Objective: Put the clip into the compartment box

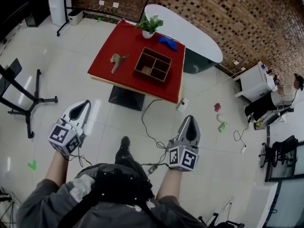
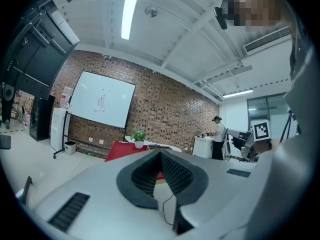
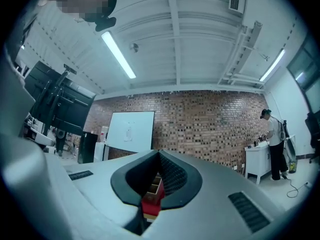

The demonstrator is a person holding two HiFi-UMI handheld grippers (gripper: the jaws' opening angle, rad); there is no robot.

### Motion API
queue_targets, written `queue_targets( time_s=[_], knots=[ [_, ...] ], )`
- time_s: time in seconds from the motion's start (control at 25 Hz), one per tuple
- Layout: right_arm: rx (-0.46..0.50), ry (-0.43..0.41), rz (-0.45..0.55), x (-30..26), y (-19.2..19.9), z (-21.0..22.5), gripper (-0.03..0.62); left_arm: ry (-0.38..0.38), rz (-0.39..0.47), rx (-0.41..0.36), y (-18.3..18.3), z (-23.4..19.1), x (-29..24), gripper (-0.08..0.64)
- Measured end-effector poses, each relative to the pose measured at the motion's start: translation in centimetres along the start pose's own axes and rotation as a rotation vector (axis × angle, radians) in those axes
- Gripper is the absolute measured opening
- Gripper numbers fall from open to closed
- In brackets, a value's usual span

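A tan clip lies on the left part of the red table, well ahead of me. To its right on the same table stands the dark wooden compartment box, with nothing visible in its cells. My left gripper and right gripper are held over the tiled floor, well short of the table, both shut with nothing between the jaws. In the left gripper view the shut jaws point toward the red table. Below the shut jaw tips in the right gripper view, the box shows through the gap.
A potted plant and a blue object sit at the table's far side, beside a white oval table. A black stand is on the left. Cables trail across the floor. A person sits at the right.
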State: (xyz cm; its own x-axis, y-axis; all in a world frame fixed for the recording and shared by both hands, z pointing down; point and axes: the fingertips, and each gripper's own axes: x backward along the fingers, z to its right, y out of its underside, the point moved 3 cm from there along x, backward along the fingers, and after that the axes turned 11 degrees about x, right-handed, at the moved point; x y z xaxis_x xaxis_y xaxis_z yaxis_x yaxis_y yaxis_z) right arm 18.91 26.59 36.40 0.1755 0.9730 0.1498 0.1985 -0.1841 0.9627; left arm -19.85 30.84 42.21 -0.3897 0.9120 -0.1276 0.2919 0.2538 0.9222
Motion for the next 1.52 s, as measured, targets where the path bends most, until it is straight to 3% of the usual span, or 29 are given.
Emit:
queue_targets(
  time_s=[0.24,0.56,0.72,1.0,1.2,1.44,1.52],
  knots=[
    [-0.026,-0.038,-0.013,-11.0,2.6,4.1,0.026,-0.041,-0.013,-0.005,-2.2,-0.8,-10.2,0.023],
    [-0.075,-0.083,-0.027,-20.5,6.1,9.6,0.026,-0.111,-0.02,0.001,-5.0,-1.2,-20.5,0.023],
    [-0.078,-0.111,-0.022,-24.6,7.4,11.0,0.026,-0.075,-0.016,0.002,-5.2,-1.9,-24.8,0.023],
    [-0.077,-0.151,-0.032,-30.1,8.3,9.5,0.026,-0.098,-0.078,-0.017,-5.0,-5.7,-29.5,0.025],
    [-0.053,-0.107,-0.046,-33.8,8.7,8.4,0.026,-0.088,-0.089,0.01,-5.3,-10.6,-34.0,0.025],
    [-0.033,-0.031,-0.062,-38.8,9.0,7.0,0.026,-0.036,-0.215,-0.013,-4.4,-16.3,-39.9,0.038],
    [-0.037,-0.009,-0.07,-40.2,9.3,6.7,0.026,-0.019,-0.276,-0.01,-3.4,-18.1,-41.6,0.08]
  ],
)
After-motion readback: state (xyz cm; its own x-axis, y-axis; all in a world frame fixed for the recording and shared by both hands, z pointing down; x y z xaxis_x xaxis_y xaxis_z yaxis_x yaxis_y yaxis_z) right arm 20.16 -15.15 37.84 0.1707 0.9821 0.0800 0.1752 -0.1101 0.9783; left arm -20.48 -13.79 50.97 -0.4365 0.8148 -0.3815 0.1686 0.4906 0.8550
